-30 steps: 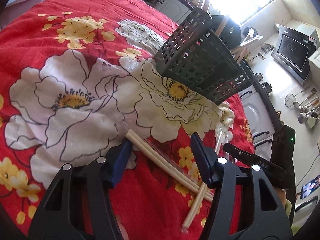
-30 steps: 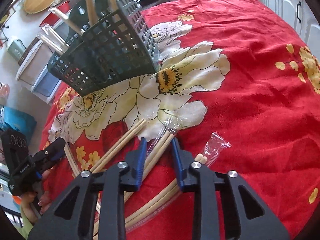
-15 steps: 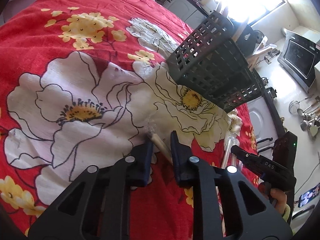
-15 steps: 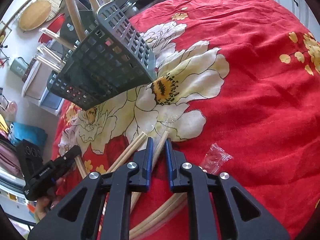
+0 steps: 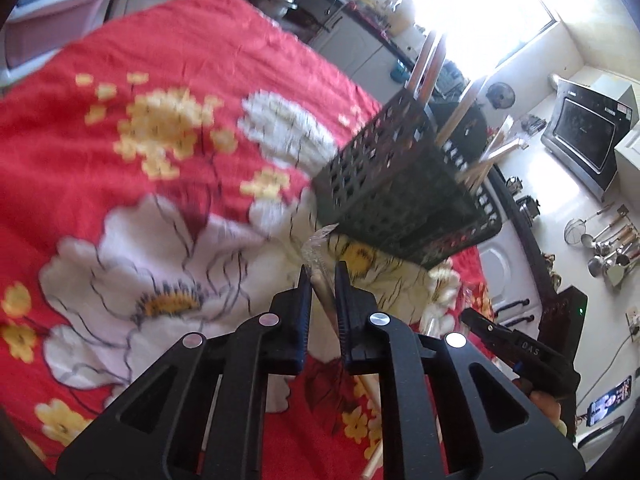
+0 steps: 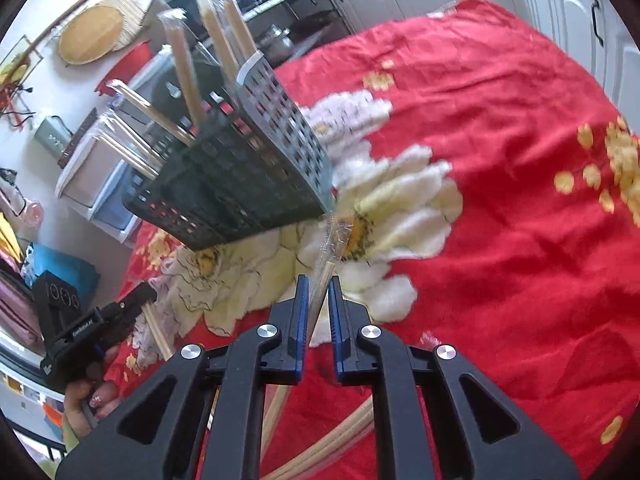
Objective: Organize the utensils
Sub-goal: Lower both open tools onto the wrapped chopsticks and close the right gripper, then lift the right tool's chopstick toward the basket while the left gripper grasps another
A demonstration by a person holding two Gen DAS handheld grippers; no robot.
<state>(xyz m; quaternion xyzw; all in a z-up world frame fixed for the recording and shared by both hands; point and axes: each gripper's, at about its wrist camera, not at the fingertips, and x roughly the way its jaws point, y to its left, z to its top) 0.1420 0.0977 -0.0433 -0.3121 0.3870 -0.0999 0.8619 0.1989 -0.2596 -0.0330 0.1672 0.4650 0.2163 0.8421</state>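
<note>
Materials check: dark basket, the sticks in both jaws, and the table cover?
Basket: looks like moulded plastic, matte dark grey, a regular square grid of holes.
Chopsticks in the right gripper and chopsticks in the left gripper: pale, probably bamboo or wood, inside a clear glossy film sleeve, crinkled at the tip.
Table cover: woven fabric, matte red with a floral print, creased.

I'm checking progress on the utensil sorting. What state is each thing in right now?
left gripper: shut on a wrapped chopstick pair, jaws just closed.
right gripper: shut on another wrapped pair, jaws just closed.
basket: upright on the red cloth, several wrapped pairs already standing in it.
loose chopsticks: lying on the cloth.
</note>
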